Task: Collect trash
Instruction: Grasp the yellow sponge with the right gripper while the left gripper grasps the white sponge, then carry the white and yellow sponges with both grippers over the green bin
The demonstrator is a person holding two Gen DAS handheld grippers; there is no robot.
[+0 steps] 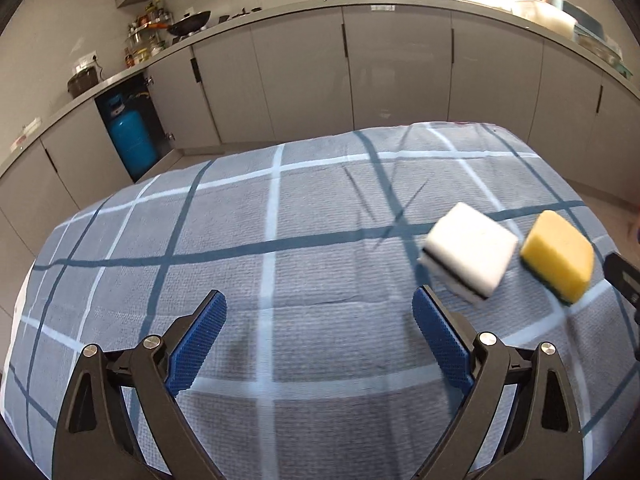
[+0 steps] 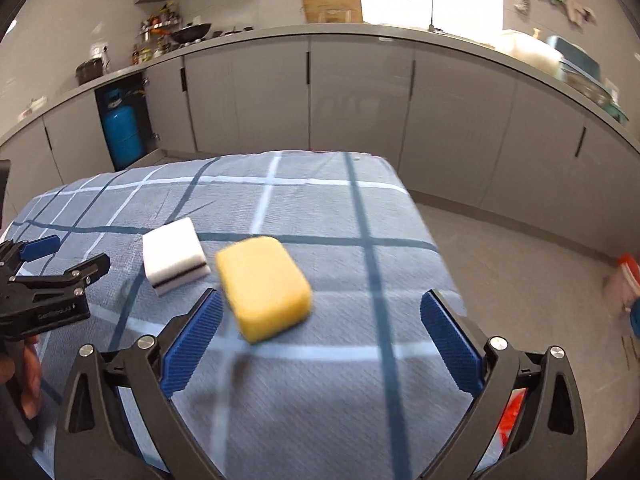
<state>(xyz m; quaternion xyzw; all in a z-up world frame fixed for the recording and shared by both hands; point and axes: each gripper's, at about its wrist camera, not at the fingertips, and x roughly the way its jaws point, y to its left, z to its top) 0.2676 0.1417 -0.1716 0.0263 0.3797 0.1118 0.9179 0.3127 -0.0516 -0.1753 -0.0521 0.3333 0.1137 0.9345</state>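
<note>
Left gripper [image 1: 320, 320] and right gripper [image 2: 320, 320] are spread wide, ribbed blue pads bare, nothing gripped. A white block sponge [image 2: 175, 255] lies just left of the rounded yellow sponge [image 2: 264, 288], apart, on the checked woven tablecloth [image 2: 340, 208]

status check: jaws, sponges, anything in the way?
Left gripper, right gripper: jaws open, empty. White sponge, yellow sponge on checked cloth. Nothing blocking.
</note>
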